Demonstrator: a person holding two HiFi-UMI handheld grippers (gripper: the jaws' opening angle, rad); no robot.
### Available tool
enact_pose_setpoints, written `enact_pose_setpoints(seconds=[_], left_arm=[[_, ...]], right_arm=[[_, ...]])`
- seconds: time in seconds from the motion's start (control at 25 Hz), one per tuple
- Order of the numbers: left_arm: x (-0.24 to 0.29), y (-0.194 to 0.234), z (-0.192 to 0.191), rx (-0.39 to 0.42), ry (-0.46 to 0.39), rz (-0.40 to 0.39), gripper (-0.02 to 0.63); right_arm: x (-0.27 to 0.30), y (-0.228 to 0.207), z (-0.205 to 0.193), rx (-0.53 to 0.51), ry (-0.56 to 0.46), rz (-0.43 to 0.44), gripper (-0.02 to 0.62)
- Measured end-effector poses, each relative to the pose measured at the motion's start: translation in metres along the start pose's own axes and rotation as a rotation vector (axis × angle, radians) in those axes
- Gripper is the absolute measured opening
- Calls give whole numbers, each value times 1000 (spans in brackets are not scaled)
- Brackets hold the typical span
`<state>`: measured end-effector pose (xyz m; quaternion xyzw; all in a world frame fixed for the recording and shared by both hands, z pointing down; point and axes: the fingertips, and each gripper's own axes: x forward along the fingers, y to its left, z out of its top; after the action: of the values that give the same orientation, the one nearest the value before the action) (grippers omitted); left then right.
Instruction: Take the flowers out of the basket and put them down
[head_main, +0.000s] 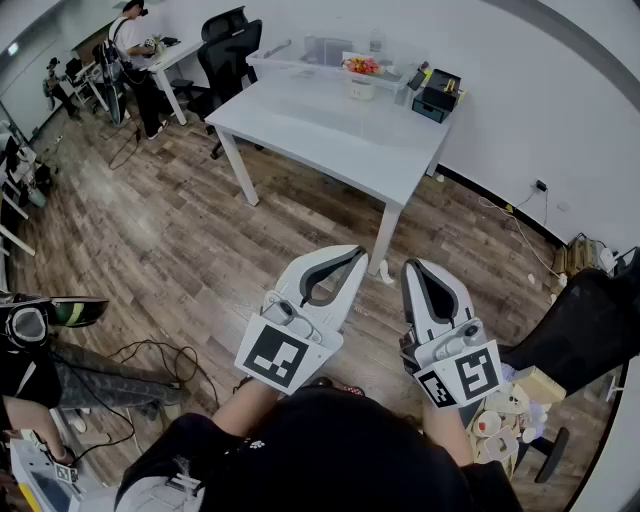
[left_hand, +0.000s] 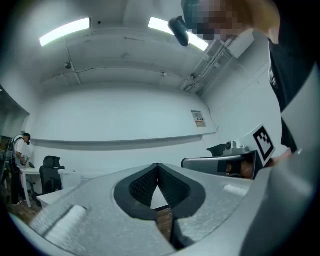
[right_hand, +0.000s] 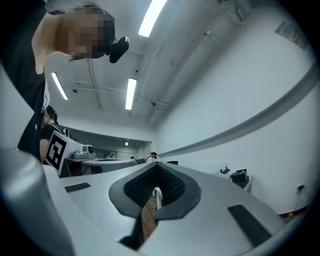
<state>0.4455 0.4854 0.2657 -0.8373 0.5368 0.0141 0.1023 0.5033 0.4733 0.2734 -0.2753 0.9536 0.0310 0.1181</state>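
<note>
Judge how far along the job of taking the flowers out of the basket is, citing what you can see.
Done: nothing yet; the orange and pink flowers sit in the small white basket on the white rectangular table. In hand: nothing; the left gripper and right gripper are shut and empty, held over the wooden floor, short of the table. Left: approach, lift the flowers out, set them down.

1. The table (head_main: 330, 135) stands ahead on the floor (head_main: 180, 240).
2. The flowers (head_main: 361, 66) sit in the basket (head_main: 360, 88) near the table's far edge, with a box (head_main: 438, 97) to their right.
3. An office chair (head_main: 228, 50) stands behind the table's left end.
4. The left gripper (head_main: 352, 255) and right gripper (head_main: 414, 270) are side by side, well short of the table.
</note>
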Motion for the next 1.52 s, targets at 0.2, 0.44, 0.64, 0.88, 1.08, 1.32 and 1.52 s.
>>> enact_pose_setpoints(seconds=[0.2,0.44,0.64,0.88,1.08,1.32,1.52], left_arm=[[-2,-4,3,3,-6,-1,5],[-4,-11,0,-2,-4,-12,5],[-2,-22,0,2,0,-20,5],[7,-32,1,5,14,-21,5],[17,-41,6,17,20,-26,5],[21,-62,8,40,7,-37,5],[30,-67,1,10,19,-26,5]], right_arm=[[-4,1,1,7,-1,2,11],[-14,-2,3,-6,-37,-21,11],[-27,-10,5,9,-59,-44,12],[-37,-15,12,28,-90,-28,12],[-44,-22,21,41,-117,-8,12],[-60,-32,21,37,-120,-20,12],[-63,-39,18,56,-118,4,12]])
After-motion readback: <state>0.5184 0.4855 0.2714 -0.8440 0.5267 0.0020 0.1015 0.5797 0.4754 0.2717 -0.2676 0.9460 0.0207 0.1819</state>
